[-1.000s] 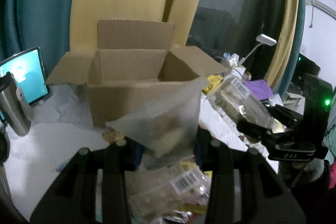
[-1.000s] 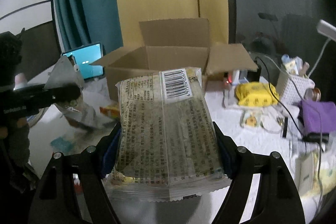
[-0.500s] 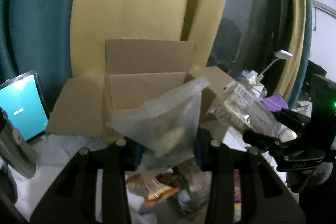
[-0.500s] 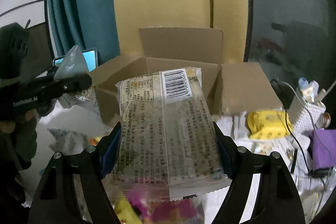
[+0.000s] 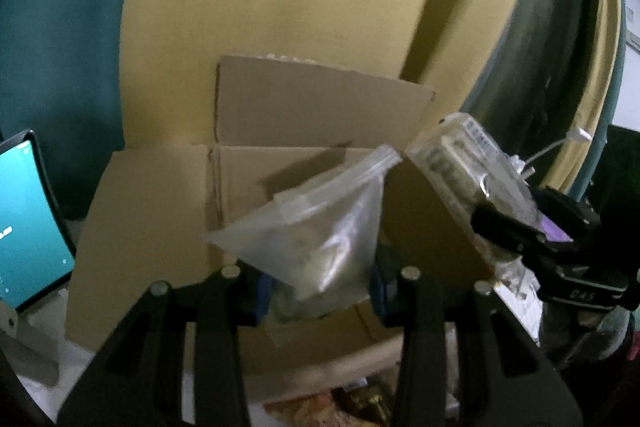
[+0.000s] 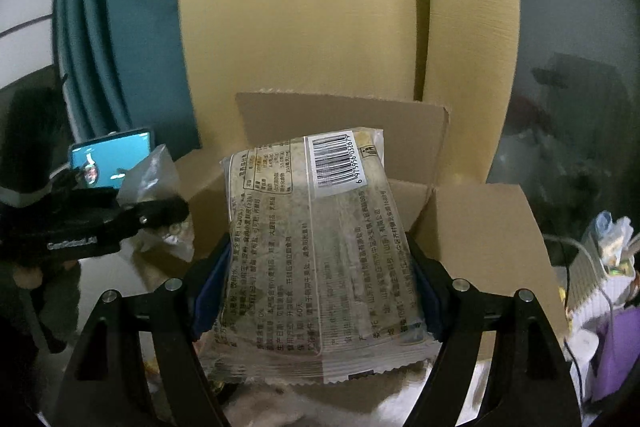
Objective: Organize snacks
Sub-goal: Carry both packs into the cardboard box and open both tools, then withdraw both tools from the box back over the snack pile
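An open cardboard box [image 5: 280, 163] stands in front of yellow and teal curtains, flaps spread; it also shows in the right wrist view [image 6: 472, 227]. My left gripper [image 5: 320, 275] is shut on a frosted zip bag [image 5: 320, 227] of snacks, held just before the box opening. My right gripper [image 6: 316, 267] is shut on a clear printed snack packet [image 6: 316, 247] with a barcode label, held over the box's front edge. In the left wrist view the right gripper [image 5: 552, 247] and its packet [image 5: 460, 167] hang at the box's right flap. The left gripper [image 6: 100, 223] shows at the left of the right wrist view.
A phone with a teal screen [image 5: 24, 223] stands left of the box. Loose snack packets [image 5: 328, 403] lie on the white table below. A white basket of items [image 6: 600, 267] and a purple object [image 6: 616, 351] sit at the right.
Both grippers have moved forward and up toward the box with their packets. The box now fills more of each view and the table has dropped low.
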`<action>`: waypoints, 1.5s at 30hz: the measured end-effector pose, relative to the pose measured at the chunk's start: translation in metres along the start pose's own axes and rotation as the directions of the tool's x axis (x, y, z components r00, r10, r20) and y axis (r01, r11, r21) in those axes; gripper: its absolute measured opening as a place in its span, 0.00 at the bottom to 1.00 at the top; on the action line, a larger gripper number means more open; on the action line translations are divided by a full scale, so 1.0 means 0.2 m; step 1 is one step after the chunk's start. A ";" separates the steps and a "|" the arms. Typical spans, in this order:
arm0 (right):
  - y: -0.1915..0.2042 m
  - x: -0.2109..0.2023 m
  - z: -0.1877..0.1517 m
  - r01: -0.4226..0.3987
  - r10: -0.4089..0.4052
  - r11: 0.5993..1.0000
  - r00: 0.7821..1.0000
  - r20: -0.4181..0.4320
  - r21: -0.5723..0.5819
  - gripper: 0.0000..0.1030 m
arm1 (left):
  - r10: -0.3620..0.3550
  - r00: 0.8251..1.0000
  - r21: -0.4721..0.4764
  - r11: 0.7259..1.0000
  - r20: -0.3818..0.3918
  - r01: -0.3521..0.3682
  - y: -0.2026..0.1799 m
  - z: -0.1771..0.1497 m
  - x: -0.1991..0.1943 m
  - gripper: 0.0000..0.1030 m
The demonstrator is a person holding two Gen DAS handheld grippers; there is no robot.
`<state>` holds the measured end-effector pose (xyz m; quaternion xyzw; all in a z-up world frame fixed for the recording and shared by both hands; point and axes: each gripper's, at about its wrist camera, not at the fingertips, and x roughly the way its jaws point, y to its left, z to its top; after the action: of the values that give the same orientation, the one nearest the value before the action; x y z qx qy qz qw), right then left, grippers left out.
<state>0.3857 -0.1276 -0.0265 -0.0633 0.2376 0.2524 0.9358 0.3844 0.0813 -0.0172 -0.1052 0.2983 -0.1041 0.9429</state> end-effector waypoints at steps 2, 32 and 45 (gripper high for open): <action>-0.03 0.06 0.04 0.005 -0.005 1.000 1.000 -0.002 0.019 0.79 | -0.014 1.000 -0.023 1.000 -0.011 0.014 0.03 0.05 0.05 0.39; 0.03 -0.11 -0.04 0.046 -0.049 0.989 0.999 0.018 0.143 0.93 | -0.026 0.997 -0.023 0.999 0.077 0.028 -0.07 -0.14 -0.37 0.90; 0.07 -0.35 -0.21 0.052 -0.054 0.989 0.999 0.006 0.139 0.93 | -0.030 0.996 -0.007 1.000 0.080 0.031 -0.19 -0.41 -0.56 0.90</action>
<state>0.3080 -0.1560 -0.0306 -0.0033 0.2481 0.2108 0.9455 0.2420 0.0627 -0.0114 -0.1177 0.2590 -0.1129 0.9520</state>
